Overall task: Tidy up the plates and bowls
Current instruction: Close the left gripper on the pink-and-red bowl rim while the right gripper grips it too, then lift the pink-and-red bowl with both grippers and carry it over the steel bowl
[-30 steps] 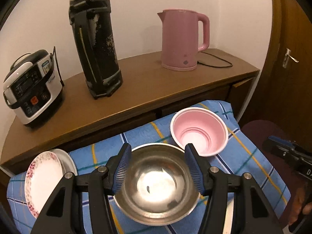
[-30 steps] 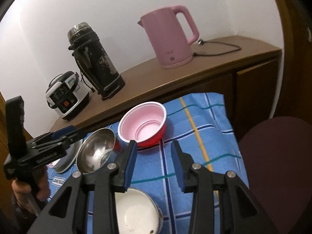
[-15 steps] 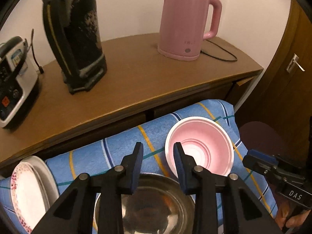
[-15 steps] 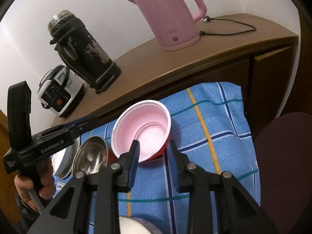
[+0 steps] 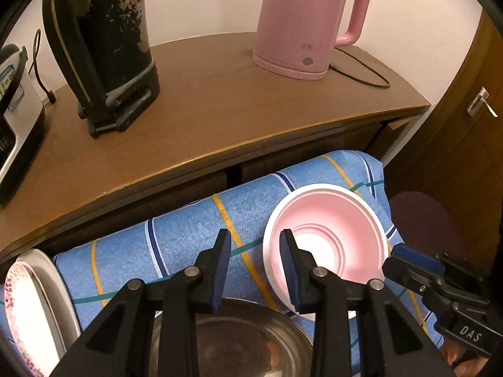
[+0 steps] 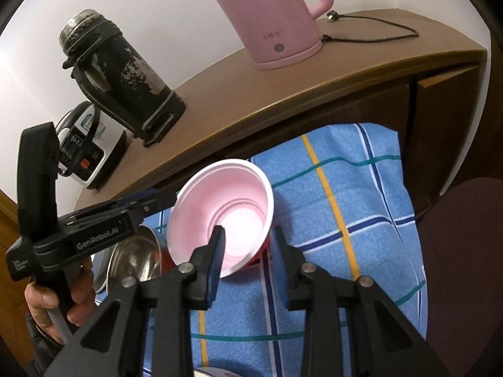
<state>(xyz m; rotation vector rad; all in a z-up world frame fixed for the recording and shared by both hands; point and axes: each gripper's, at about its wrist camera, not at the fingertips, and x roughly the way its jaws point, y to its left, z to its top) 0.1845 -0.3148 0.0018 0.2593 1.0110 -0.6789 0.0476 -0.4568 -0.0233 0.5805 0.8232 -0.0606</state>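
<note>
Now both tools gape: left tool (image 5: 255, 251), right tool (image 6: 246, 245) straddling pink bowl (image 6: 220, 216) rim.

Pink kettle (image 5: 306, 22) upper right on brown counter (image 5: 220, 106), black flask (image 5: 103, 47) upper left, cooker (image 5: 15, 94) at left edge; checked blue cloth (image 5: 188, 235) below; wooden door (image 5: 465, 119) right.

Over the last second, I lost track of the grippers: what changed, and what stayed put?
Both grippers moved forward toward the pink bowl. The left gripper narrowed from straddling the steel bowl and advanced past it, empty. The right gripper narrowed slightly and now straddles the pink bowl's near rim, without clamping it. The bowls, plates, kettle and checked cloth stayed put.
</note>
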